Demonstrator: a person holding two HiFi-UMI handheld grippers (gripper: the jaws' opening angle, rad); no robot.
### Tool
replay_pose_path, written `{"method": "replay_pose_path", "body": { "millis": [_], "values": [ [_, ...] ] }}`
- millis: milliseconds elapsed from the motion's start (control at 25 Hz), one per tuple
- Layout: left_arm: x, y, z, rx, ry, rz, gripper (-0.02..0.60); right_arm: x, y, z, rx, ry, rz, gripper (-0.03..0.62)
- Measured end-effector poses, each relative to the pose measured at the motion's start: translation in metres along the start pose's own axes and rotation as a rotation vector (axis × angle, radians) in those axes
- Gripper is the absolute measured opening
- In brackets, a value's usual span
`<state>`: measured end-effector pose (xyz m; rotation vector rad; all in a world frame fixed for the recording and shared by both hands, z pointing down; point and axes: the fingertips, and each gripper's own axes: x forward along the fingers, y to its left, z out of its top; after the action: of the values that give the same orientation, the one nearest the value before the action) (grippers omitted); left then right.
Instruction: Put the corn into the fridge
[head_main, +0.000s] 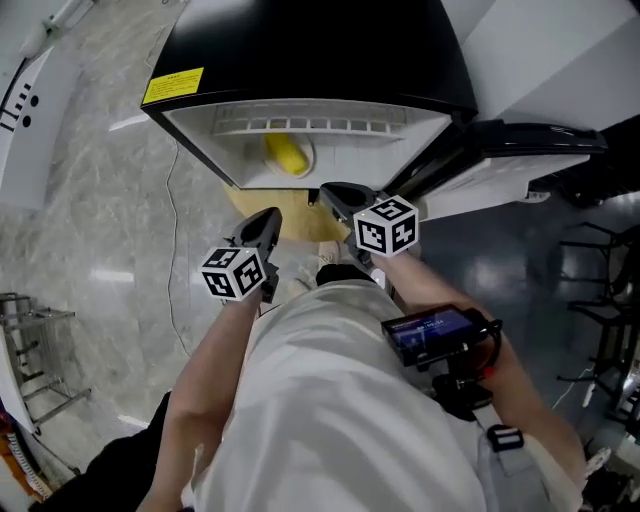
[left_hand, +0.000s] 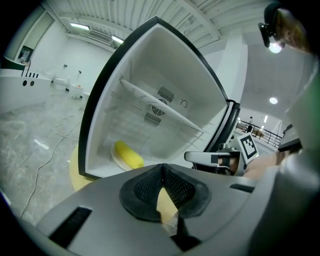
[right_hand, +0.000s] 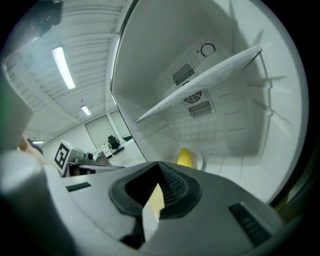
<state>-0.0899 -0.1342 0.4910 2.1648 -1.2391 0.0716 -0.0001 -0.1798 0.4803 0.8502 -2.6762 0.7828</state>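
The yellow corn (head_main: 285, 152) lies on a white plate (head_main: 306, 161) on the floor of the open black fridge (head_main: 300, 60). In the left gripper view the corn (left_hand: 127, 155) rests low inside on the plate (left_hand: 115, 161), below a glass shelf (left_hand: 160, 107). The right gripper view shows the corn (right_hand: 185, 157) end-on under the shelf (right_hand: 200, 82). My left gripper (head_main: 262, 228) hangs shut and empty just outside the fridge opening. My right gripper (head_main: 335, 195) is shut and empty too, slightly nearer the opening. Seen from their own cameras, the left gripper (left_hand: 162, 170) and right gripper (right_hand: 159, 172) each have their jaws together.
The fridge door (head_main: 520, 160) stands swung open to the right. A yellow mat (head_main: 250, 205) lies under the fridge. A thin cable (head_main: 175, 220) runs over the marble floor at left, near a metal rack (head_main: 30, 350). A white counter (head_main: 30, 110) is at far left.
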Motion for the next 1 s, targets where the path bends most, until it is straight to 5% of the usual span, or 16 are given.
{"method": "replay_pose_path", "body": {
  "millis": [1000],
  "values": [
    [-0.036, -0.013, -0.016, 0.02, 0.005, -0.049, 0.008, -0.022, 0.041, -0.008, 0.039, -0.068, -0.004, 0.008]
  ]
}}
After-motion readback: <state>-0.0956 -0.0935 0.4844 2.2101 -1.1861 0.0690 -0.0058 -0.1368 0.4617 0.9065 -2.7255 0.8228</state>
